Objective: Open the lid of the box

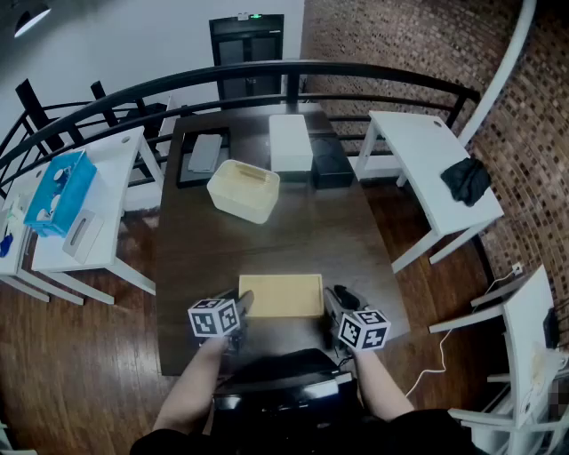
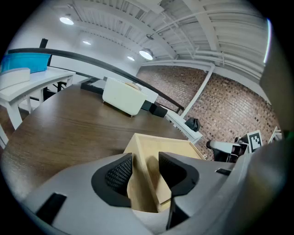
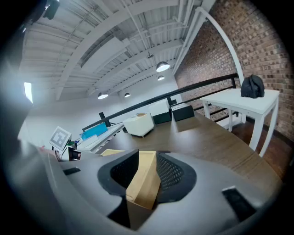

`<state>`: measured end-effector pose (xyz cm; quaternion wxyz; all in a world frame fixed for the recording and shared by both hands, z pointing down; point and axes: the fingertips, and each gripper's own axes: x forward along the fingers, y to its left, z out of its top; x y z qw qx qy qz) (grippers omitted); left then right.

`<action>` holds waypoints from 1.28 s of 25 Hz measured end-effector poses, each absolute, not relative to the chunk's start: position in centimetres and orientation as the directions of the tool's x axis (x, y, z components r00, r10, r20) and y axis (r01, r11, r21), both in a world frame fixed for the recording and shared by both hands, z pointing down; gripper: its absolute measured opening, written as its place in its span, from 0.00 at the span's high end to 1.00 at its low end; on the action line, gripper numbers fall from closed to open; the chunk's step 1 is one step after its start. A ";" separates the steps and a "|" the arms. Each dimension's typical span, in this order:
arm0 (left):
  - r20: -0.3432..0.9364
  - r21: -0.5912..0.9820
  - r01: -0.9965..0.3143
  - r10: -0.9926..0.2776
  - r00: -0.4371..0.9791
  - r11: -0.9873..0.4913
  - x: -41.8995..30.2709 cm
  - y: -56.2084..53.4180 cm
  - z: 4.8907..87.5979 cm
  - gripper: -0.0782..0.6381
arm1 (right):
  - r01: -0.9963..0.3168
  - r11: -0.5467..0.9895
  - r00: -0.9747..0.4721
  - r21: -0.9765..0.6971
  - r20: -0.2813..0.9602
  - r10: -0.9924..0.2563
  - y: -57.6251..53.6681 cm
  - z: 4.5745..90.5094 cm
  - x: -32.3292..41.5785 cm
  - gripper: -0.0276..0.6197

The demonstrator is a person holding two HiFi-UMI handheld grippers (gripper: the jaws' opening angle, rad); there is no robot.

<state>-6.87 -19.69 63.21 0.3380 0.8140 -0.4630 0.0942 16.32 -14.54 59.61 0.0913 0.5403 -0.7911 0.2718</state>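
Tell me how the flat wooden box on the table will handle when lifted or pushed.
The wooden box looks like rigid board, so it should stay stiff rather than flex. Being shallow and thin-walled, it is probably light. It lies flat on the table, so tipping or rolling seems unlikely, though smooth wood on a smooth top may slide if pushed.

No word, number or brand name can be read anywhere. The marker cube (image 1: 214,317) of the left gripper (image 1: 242,302) and the marker cube (image 1: 364,329) of the right gripper (image 1: 333,298) bear only black-and-white square patterns, no letters. A small green sign (image 1: 255,15) glows above the dark door (image 1: 247,53), too small to read. White marks on the blue box (image 1: 60,191) are illegible.
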 end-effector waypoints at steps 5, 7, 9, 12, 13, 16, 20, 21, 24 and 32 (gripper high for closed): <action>0.453 0.516 -0.788 -0.674 0.584 -0.336 -8.0 -19.6 63.4 0.70 | -0.909 0.262 -0.398 -0.325 0.483 -0.780 -14.3 61.4 16.0 0.77; 0.450 0.535 -0.782 -0.676 0.584 -0.320 -9.0 -19.7 63.5 0.72 | -0.905 0.272 -0.411 -0.326 0.511 -0.755 -14.2 62.2 15.3 0.77; 0.441 0.555 -0.777 -0.686 0.579 -0.298 -10.0 -19.8 63.4 0.72 | -0.907 0.274 -0.412 -0.320 0.542 -0.733 -13.9 63.1 14.9 0.77; 0.429 0.572 -0.774 -0.705 0.565 -0.272 -11.7 -19.9 63.2 0.74 | -0.907 0.276 -0.415 -0.317 0.568 -0.711 -13.8 64.3 14.5 0.77; 0.425 0.578 -0.773 -0.712 0.559 -0.262 -12.3 -20.0 63.2 0.75 | -0.905 0.278 -0.419 -0.321 0.570 -0.707 -13.7 64.4 14.3 0.77; 0.408 0.605 -0.767 -0.743 0.531 -0.215 -14.6 -20.1 62.9 0.79 | -0.905 0.270 -0.420 -0.330 0.584 -0.695 -13.5 65.1 14.4 0.77; 0.393 0.640 -0.749 -0.765 0.510 -0.171 -17.2 -20.3 62.8 0.81 | -0.892 0.279 -0.444 -0.354 0.583 -0.680 -13.2 65.5 13.9 0.77; 0.392 0.645 -0.746 -0.767 0.508 -0.164 -17.7 -20.3 62.9 0.81 | -0.892 0.276 -0.444 -0.357 0.584 -0.680 -13.1 65.6 14.0 0.77; 0.388 0.666 -0.734 -0.779 0.492 -0.133 -19.1 -20.4 62.9 0.81 | -0.895 0.256 -0.435 -0.365 0.589 -0.681 -13.0 66.3 14.4 0.77; 0.379 0.683 -0.729 -0.829 0.412 -0.050 -24.2 -20.7 63.1 0.82 | -0.891 0.258 -0.441 -0.374 0.579 -0.686 -13.0 65.9 14.2 0.77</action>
